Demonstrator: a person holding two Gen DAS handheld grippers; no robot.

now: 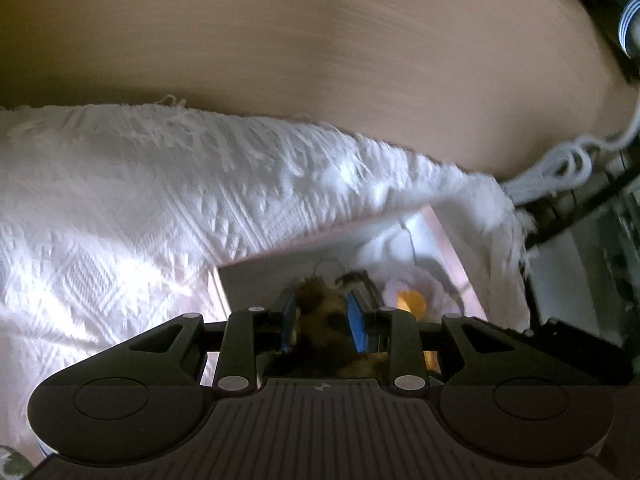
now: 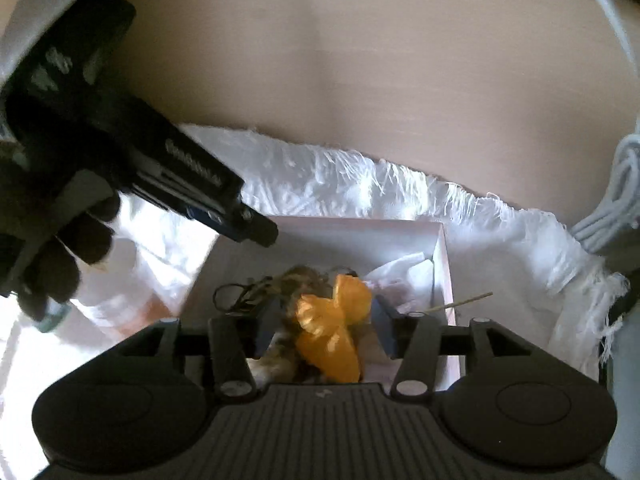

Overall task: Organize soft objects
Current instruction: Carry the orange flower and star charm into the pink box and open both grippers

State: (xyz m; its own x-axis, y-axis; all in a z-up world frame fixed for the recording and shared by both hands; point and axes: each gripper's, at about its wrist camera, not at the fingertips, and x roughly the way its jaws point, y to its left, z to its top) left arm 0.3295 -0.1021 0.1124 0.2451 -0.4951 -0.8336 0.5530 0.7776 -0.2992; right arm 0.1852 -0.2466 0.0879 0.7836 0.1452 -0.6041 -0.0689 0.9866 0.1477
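Plush toy [image 2: 320,320], brown with orange parts, in white box [image 2: 442,264] on fringed cloth [image 2: 500,240]: directly between right gripper [image 2: 324,320] fingers, nearly clamped; left gripper [image 1: 320,316], fingers close around brown fur, equally near

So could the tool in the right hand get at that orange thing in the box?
Probably yes. The right tool already sits over the open box with its fingers either side of the orange piece; nothing covers it, though brown fluffy stuff crowds alongside.
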